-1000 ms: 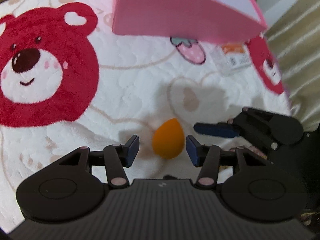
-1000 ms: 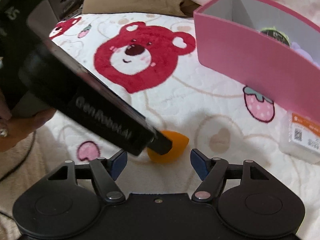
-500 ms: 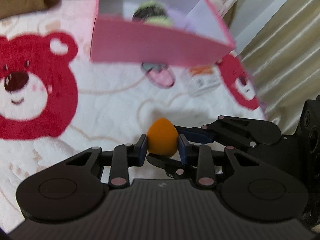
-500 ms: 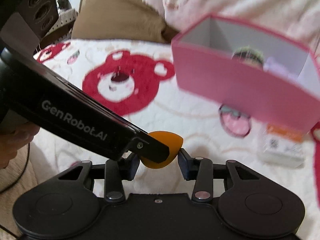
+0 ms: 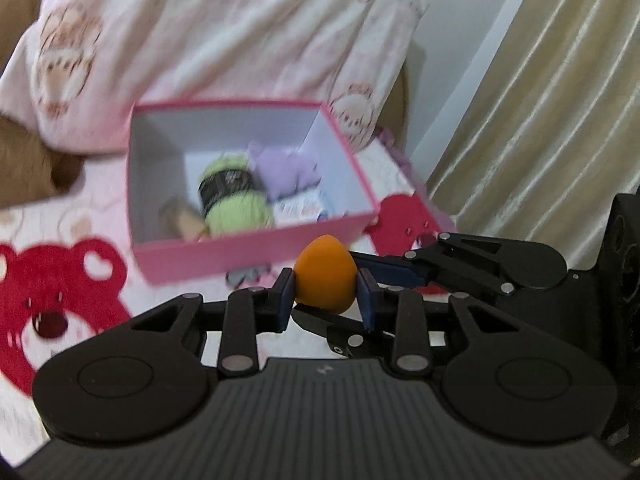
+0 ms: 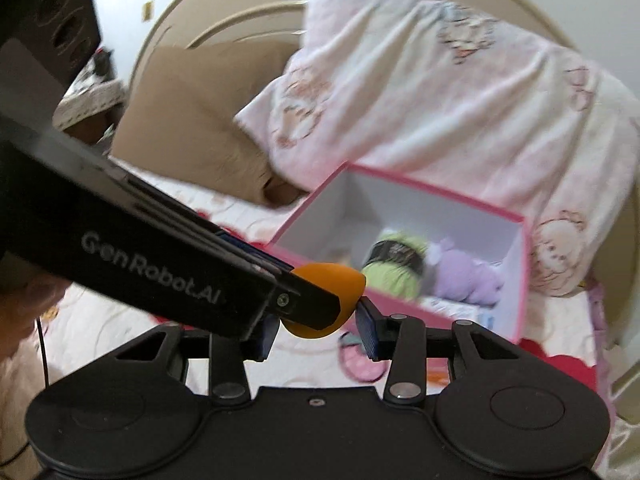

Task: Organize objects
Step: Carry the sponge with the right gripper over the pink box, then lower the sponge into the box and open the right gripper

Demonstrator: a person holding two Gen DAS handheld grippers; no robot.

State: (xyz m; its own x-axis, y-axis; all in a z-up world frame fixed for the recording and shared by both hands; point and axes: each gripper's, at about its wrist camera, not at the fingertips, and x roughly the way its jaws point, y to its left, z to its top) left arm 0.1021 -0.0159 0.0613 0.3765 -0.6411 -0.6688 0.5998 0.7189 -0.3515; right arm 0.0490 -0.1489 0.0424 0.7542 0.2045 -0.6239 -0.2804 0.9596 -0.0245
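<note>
An orange egg-shaped sponge (image 5: pixel 326 276) hangs in the air in front of the pink box (image 5: pixel 248 256). My left gripper (image 5: pixel 326 294) is shut on it, one blue pad on each side. From the right, a blue finger (image 5: pixel 390 271) of my right gripper touches the sponge, with the other finger under it. In the right wrist view my right gripper (image 6: pixel 318 330) is shut on the same sponge (image 6: pixel 336 280). The left gripper's black finger (image 6: pixel 312 300) covers part of it. The open box (image 6: pixel 400 304) holds a green yarn ball (image 5: pixel 234 196) and a purple plush (image 5: pixel 288 172).
The box stands on a white blanket with red bears (image 5: pixel 60 292). A pale pink quilt (image 5: pixel 200 40) is bunched behind it, beside a brown pillow (image 6: pixel 192 120). A cream curtain (image 5: pixel 540 100) hangs on the right past the bed's edge.
Both grippers shut on the orange sponge where it lay on the blanket and have lifted it together. Both views have tipped up, so the inside of the box now shows.
</note>
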